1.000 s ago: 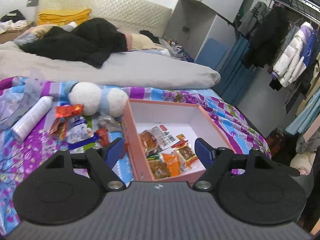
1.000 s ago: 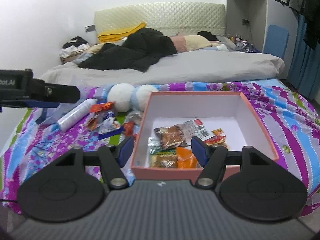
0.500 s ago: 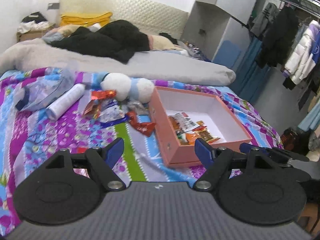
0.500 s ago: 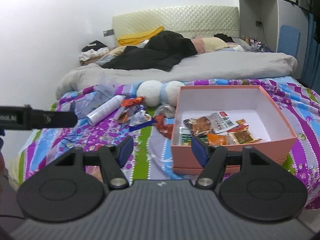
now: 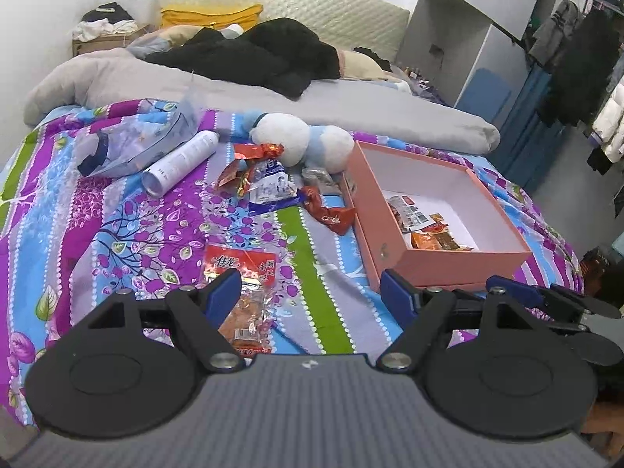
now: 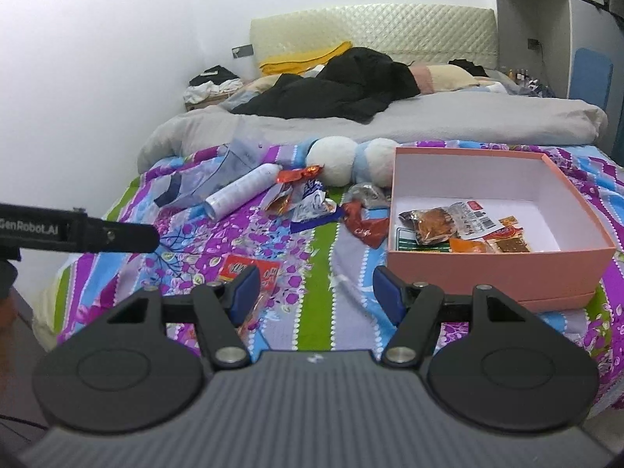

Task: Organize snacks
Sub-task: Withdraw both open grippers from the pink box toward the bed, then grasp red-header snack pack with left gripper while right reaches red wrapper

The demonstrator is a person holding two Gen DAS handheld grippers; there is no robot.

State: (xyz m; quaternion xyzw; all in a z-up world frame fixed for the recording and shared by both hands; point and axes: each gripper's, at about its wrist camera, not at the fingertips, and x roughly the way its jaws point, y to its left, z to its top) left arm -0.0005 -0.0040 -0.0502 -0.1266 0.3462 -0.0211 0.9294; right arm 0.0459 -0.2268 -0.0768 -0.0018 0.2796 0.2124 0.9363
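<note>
Bed (image 5: 117,210): I am hovering low over its foot. Pink box (image 5: 394,249): sitting right, some snacks inside; a second ago I was directly above it. Red snack packet (image 5: 241,263): nearest loose item, newly in view; approaching flat, straddling it. Left gripper (image 5: 310,292), right gripper (image 6: 316,286): both spread, empty.

left gripper (image 5: 310,288): fingers spread, empty | right gripper (image 6: 316,284): fingers spread, empty
</note>
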